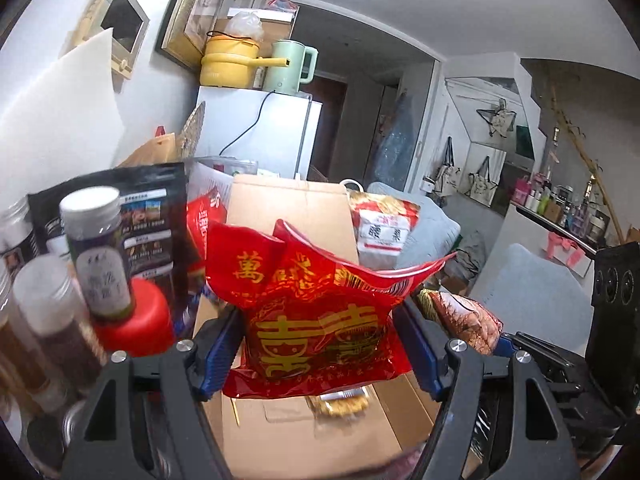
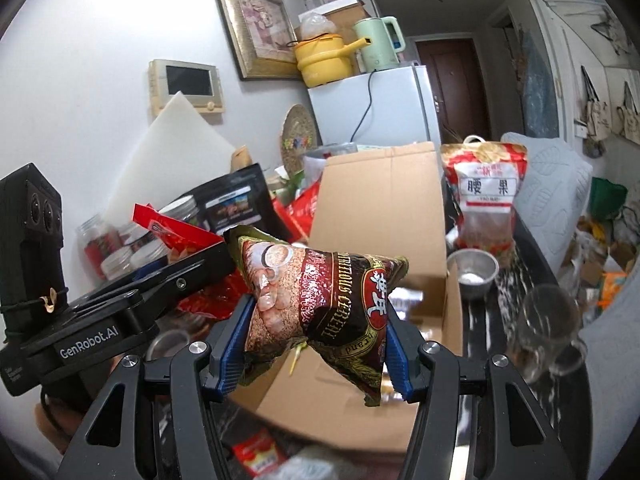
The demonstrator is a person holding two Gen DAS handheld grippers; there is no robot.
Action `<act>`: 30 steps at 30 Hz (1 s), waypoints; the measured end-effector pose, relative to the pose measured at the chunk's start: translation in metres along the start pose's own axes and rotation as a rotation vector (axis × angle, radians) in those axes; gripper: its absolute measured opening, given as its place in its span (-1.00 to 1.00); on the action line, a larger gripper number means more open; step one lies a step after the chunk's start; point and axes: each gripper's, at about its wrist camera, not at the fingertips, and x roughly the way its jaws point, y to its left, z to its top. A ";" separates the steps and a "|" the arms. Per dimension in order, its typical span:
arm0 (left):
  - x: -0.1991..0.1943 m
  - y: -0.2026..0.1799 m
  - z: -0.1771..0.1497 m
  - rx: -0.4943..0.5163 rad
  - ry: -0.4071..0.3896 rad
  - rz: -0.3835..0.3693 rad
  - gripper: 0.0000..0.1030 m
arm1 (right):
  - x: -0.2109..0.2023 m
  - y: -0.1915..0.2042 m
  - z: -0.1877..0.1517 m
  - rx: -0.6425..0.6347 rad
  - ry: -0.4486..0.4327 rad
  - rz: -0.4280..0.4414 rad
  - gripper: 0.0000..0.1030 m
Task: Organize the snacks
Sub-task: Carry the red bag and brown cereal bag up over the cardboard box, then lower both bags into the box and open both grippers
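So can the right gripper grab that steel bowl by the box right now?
Probably not yet: the right gripper is shut on the cereal packet, so its jaws are full. The steel bowl itself sits uncovered beside the cardboard box.

left gripper [image 1: 320,344]: clamped, level | right gripper [image 2: 316,344]: clamped, level, just beside left

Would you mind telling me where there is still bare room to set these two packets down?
The cardboard box shows mostly bare floor beyond the cereal packet. A narrow strip of dark counter runs beside the steel bowl and glass mug. Left of the box, jars and pouches crowd together.
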 end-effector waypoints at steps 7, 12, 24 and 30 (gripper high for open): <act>0.039 0.014 0.011 -0.005 0.013 0.040 0.42 | 0.039 -0.015 0.020 -0.031 0.026 -0.006 0.14; 0.068 0.024 0.007 0.008 0.088 0.053 0.42 | 0.073 -0.028 0.018 -0.014 0.081 -0.036 0.14; 0.124 0.038 -0.016 -0.012 0.242 0.082 0.42 | 0.122 -0.049 0.001 0.010 0.228 -0.096 0.14; 0.144 0.042 -0.025 -0.008 0.329 0.098 0.42 | 0.139 -0.056 -0.007 0.014 0.304 -0.119 0.16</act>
